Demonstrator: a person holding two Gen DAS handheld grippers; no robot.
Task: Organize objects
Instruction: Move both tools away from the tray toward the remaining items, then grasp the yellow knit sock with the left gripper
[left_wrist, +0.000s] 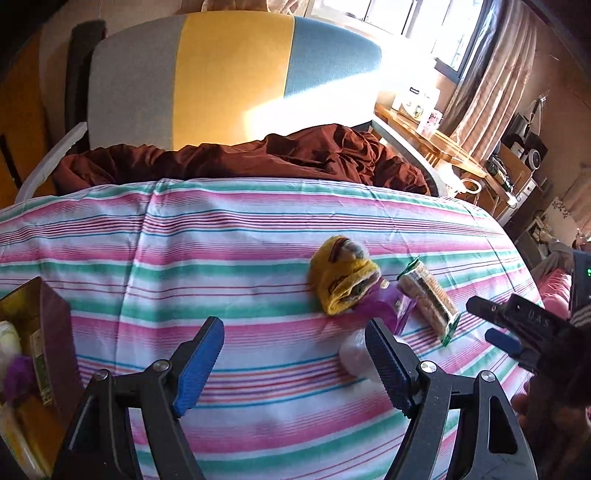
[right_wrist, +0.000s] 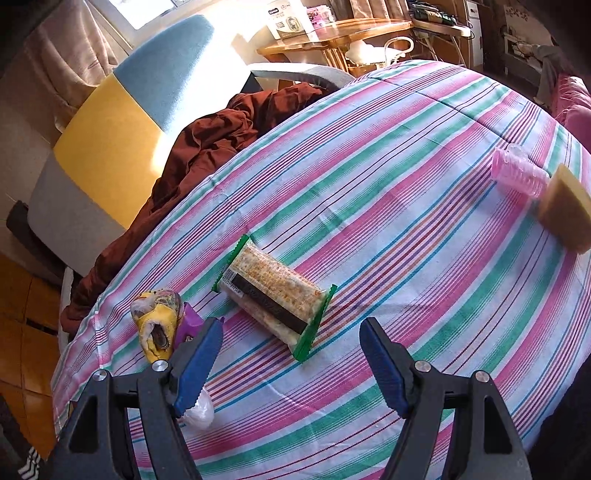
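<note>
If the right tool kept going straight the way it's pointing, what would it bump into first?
Probably the cracker packet: it lies just ahead of the open right tool, slightly toward its left finger. Depth is hard to judge, so it might touch the striped bedspread first.

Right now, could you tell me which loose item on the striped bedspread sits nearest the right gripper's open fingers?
The cracker packet with green ends; the others lie off to the sides.

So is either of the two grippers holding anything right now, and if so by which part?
Nothing is held. The left gripper and right gripper both stand open over the striped bedspread, nothing between their blue pads.
</note>
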